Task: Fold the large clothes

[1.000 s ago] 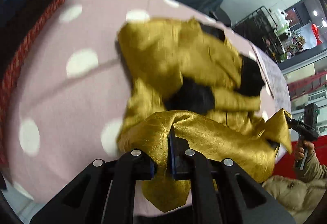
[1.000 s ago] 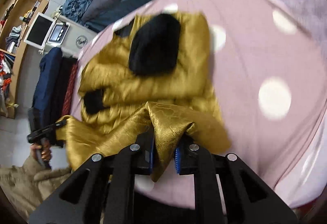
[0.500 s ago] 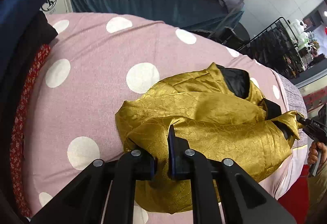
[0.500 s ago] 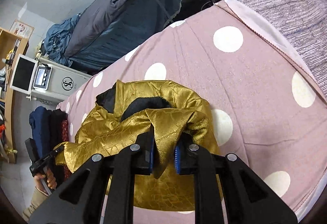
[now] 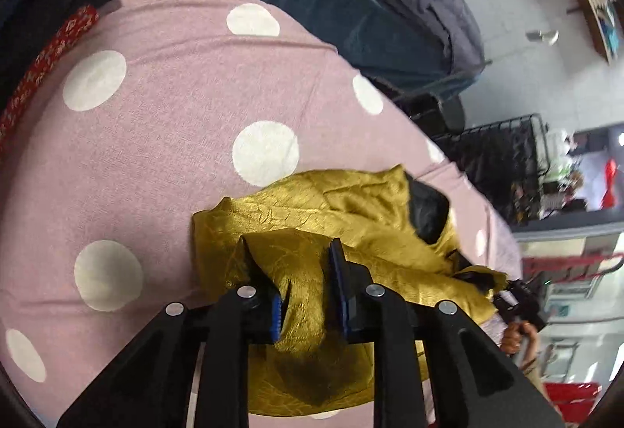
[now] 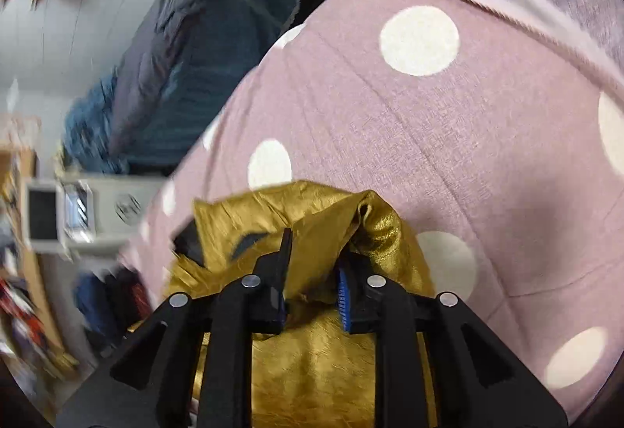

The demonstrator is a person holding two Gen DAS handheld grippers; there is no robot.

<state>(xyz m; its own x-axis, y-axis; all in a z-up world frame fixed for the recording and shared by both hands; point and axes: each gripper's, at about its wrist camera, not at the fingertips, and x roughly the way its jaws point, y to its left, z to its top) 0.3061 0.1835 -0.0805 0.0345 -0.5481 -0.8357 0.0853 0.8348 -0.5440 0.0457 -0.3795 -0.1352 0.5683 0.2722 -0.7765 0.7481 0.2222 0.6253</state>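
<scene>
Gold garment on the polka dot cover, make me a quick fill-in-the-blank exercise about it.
1. The gold garment lies on a pink cover with ____ dots.
2. The garment's lining is ____.
3. The left gripper has its jaws ____.
4. Fabric lies between the jaws of ____ grippers.

Missing words: white; black; open; both

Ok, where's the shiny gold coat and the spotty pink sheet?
gold coat (image 5: 312, 201), left wrist view, crinkled top fold.
spotty pink sheet (image 6: 487, 155), right wrist view, bare pink cloth between spots.
</scene>
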